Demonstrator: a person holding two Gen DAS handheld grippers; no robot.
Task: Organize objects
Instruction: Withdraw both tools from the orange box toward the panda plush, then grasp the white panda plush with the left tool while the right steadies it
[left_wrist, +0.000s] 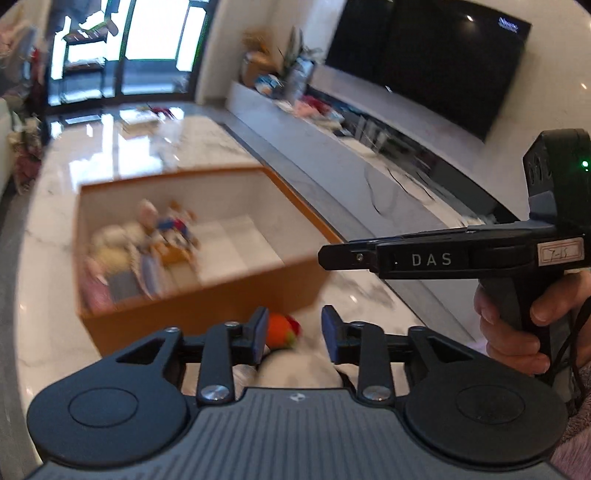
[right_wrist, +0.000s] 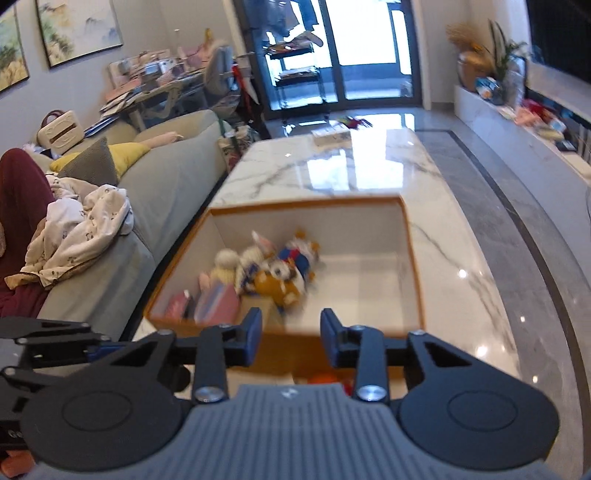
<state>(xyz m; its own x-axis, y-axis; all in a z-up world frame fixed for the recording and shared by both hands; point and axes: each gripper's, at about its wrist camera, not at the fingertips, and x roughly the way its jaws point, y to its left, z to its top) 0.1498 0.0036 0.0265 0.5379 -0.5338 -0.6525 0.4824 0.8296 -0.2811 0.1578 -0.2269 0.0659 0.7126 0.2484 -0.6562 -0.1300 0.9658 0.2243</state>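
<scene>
Most toys (right_wrist: 273, 266) already sit in my box (right_wrist: 413, 258); orange toy (left_wrist: 280, 330) remains outside, left gripper (left_wrist: 295, 332) and right gripper (right_wrist: 291, 332) both apart, empty.

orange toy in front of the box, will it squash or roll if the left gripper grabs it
The orange toy looks rounded and soft, with red and green bits, so it would probably squash a little between the left gripper fingers rather than resist. It seems light for its size. On the glossy marble table a push might make it roll or slide; blur hides details.

Black hand-held gripper (left_wrist: 295, 334) with blue pads (left_wrist: 261, 330), silver screws, "DAS" lettering, pink fuzzy sleeve (left_wrist: 576, 428).
</scene>
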